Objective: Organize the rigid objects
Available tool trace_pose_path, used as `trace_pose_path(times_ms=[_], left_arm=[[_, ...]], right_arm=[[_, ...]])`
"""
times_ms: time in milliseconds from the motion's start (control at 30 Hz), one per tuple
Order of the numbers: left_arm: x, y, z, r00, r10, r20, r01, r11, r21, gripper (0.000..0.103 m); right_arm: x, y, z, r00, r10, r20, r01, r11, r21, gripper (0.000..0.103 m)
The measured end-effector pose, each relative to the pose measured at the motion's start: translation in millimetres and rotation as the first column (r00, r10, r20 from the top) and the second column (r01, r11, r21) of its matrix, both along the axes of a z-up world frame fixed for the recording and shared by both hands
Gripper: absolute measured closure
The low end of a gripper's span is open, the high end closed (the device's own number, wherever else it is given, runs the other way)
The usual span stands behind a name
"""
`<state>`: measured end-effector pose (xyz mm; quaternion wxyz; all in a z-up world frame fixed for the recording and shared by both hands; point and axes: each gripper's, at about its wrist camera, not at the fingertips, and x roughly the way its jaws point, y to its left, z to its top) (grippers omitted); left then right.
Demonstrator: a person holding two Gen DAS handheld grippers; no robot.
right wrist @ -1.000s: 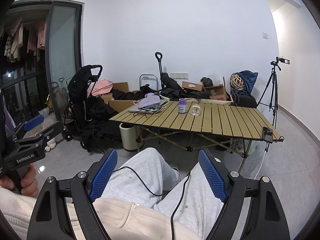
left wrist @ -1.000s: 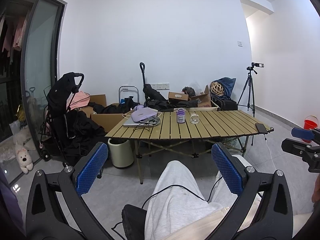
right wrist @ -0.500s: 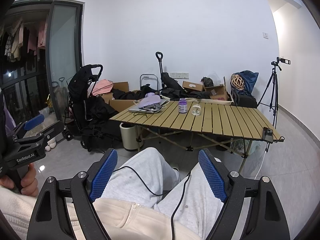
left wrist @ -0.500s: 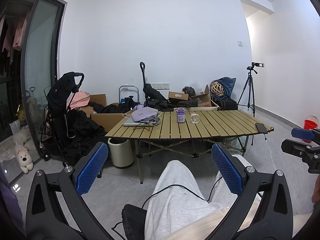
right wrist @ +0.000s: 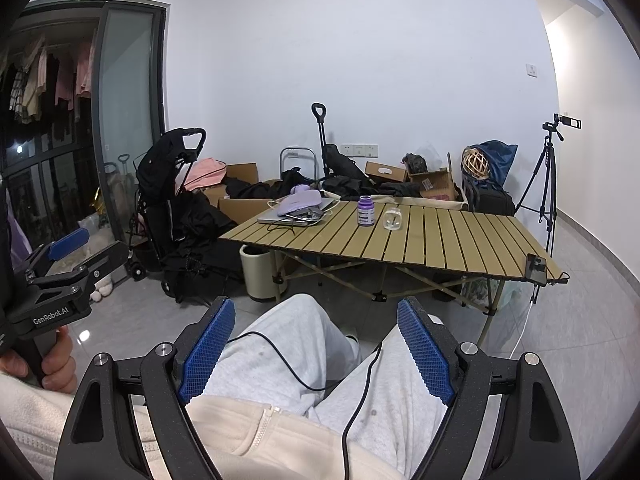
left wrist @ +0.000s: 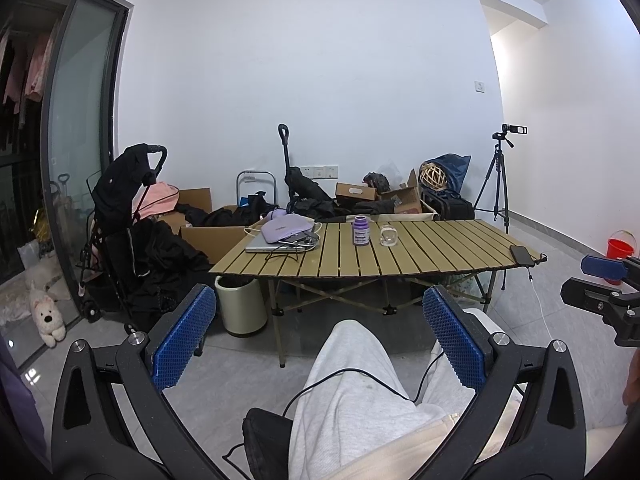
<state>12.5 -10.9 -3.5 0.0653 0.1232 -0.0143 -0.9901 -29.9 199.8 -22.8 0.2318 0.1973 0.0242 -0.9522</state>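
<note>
slatted table [left wrist: 420, 256] | purple bottle [left wrist: 361, 231] beside glass [left wrist: 388, 235] | grey tiled floor [left wrist: 248, 356]

Left gripper pads [left wrist: 184, 338]: showing blue, waffle-textured, on black frames.
Table [right wrist: 440, 236]: showing tan slats, dark gaps.
Bottle [left wrist: 361, 231]: showing purple, pale label.
Cup [left wrist: 388, 235]: showing clear glass, at 3 o'clock of bottle.
Bucket [left wrist: 619, 245]: showing red.
Trousers [right wrist: 288, 344]: showing light grey.
Stroller [left wrist: 120, 208]: showing black.
</note>
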Motion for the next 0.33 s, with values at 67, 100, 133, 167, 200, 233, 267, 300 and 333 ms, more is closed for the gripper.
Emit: trace_pose_path(times_ms=[67, 100, 133, 167, 200, 233, 267, 300, 333], left_arm=[[-0.1, 0.6, -0.3, 1.0, -0.002, 0.001, 0.002, 1.0, 0.0, 0.0], [0.1, 1.1, -0.5, 1.0, -0.002, 0.002, 0.002, 1.0, 0.001, 0.0], [-0.1, 1.4, -0.6, 1.0, -0.002, 0.002, 0.002, 1.0, 0.001, 0.0], [-0.1, 1.5, -0.9, 1.0, -0.002, 0.004, 0.002, 1.0, 0.002, 0.0], [-0.4, 1.5, -1.2, 1.0, -0.003, 0.006, 0.003, 1.0, 0.003, 0.0], [-0.8, 1.1, -1.3, 1.0, -0.004, 0.007, 0.004, 1.0, 0.004, 0.0], [-1.3, 0.5, -1.5, 1.0, -0.004, 0.01, 0.004, 1.0, 0.006, 0.0], [-2.1, -0.1, -1.3, 1.0, -0.004, 0.012, 0.004, 1.0, 0.007, 0.0], [-2.3, 0.1, -1.1, 1.0, -0.008, 0.012, 0.008, 1.0, 0.008, 0.0]], right_arm=[[-0.1, 0.0, 0.0, 1.0, 0.0, 0.001, 0.0, 1.0, 0.0, 0.015], [0.0, -0.2, 0.0, 1.0, 0.0, 0.001, 0.0, 1.0, 0.0, 0.015], [-0.1, 0.2, 0.1, 1.0, 0.0, 0.0, 0.0, 1.0, 0.0, 0.015], [0.1, -0.2, 0.0, 1.0, 0.001, 0.001, -0.001, 1.0, 0.001, 0.015], [0.1, 0.0, 0.1, 1.0, 0.001, 0.0, -0.001, 1.0, 0.001, 0.015], [0.0, -0.1, 0.2, 1.0, 0.0, 0.0, 0.0, 1.0, 0.0, 0.015], [0.0, -0.2, 0.2, 1.0, 0.0, 0.0, 0.0, 1.0, 0.001, 0.015], [0.1, -0.3, 0.1, 1.0, 0.0, 0.001, 0.0, 1.0, 0.0, 0.015], [0.2, -0.5, 0.1, 1.0, 0.0, 0.001, 0.0, 1.0, 0.0, 0.015]])
